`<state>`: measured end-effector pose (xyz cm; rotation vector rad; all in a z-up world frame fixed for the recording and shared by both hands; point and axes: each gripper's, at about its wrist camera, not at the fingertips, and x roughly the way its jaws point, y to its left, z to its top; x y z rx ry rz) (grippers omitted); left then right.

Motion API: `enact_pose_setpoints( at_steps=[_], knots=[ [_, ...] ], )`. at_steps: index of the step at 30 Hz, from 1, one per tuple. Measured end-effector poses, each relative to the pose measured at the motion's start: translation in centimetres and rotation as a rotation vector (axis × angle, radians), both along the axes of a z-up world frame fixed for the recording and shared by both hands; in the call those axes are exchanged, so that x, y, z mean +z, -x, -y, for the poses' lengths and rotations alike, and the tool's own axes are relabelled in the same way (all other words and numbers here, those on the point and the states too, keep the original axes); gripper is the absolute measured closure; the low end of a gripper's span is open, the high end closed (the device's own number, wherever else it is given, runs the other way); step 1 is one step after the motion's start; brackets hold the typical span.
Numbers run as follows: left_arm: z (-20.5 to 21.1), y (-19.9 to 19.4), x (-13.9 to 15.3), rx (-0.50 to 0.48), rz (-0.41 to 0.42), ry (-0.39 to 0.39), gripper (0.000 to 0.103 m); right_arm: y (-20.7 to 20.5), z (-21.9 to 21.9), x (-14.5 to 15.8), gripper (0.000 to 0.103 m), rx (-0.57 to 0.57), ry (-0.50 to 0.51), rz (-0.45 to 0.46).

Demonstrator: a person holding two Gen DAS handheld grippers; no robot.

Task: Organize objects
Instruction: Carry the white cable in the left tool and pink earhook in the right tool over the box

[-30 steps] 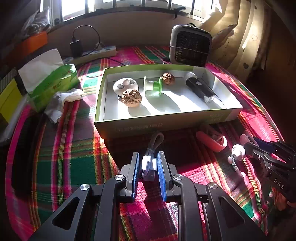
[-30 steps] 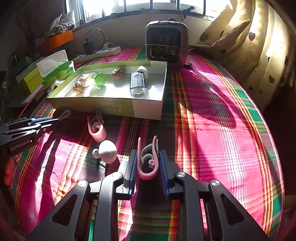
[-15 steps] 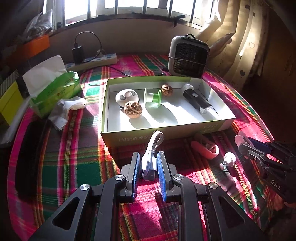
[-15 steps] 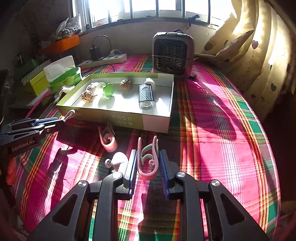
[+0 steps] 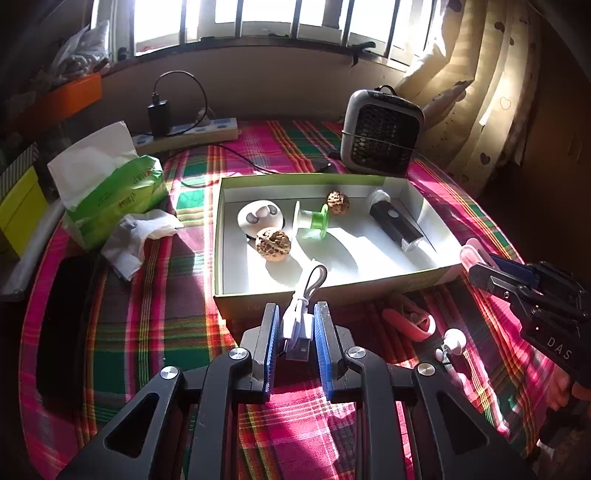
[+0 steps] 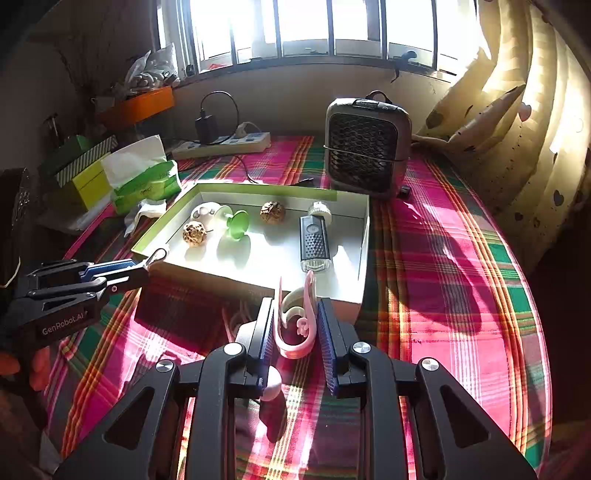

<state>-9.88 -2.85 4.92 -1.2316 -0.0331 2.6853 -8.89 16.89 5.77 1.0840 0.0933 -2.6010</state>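
Both grippers risen since a second ago, each with its load lifted clear of the plaid cloth (image 5: 122, 332) and now nearer the box front.

Left gripper (image 5: 294, 325) pinched on a short white USB cable (image 5: 301, 314), plugs between the blue pads, loop poking up over the box's near wall. Right gripper (image 6: 295, 325) clamped on a pink clip (image 6: 297, 328), curled end down between the pads, prongs up against the near box edge.

Just beyond the left gripper, on the cloth: a second pink clip (image 5: 408, 321) and a small white knobbed piece (image 5: 453, 339), close together, in front of the box.

Next out, the shallow open box (image 5: 236, 295) with green rim. Inside, from left: a white round case (image 5: 260, 218), a walnut (image 5: 273, 245) touching its near side, a green and white spool (image 5: 312, 221) on its side, a second walnut (image 5: 338, 202) towards the back wall, a black flashlight (image 5: 395, 221) lying slantwise at the right.

Left of the box, crumpled tissue (image 5: 136, 236) and a green tissue pack (image 5: 110, 192). Behind the box, a grey grilled heater (image 5: 380, 138); further left, a power strip (image 5: 184, 134) with a black charger plugged in. Barred window (image 6: 303, 26) and curtain (image 6: 517, 110) at the back.
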Motion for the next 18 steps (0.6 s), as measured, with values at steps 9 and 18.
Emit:
enact_pose_setpoints(
  at_steps=[9,18],
  knots=[
    [0.4,1.7,0.5,0.014,-0.002,-0.011,0.086,2.5,1.4,0.4,0.079,0.035,0.008,0.010],
    [0.5,3.0,0.0,0.018,0.015,-0.011,0.086,4.6,2.5,0.5,0.079,0.062,0.012,0.026]
  ],
)
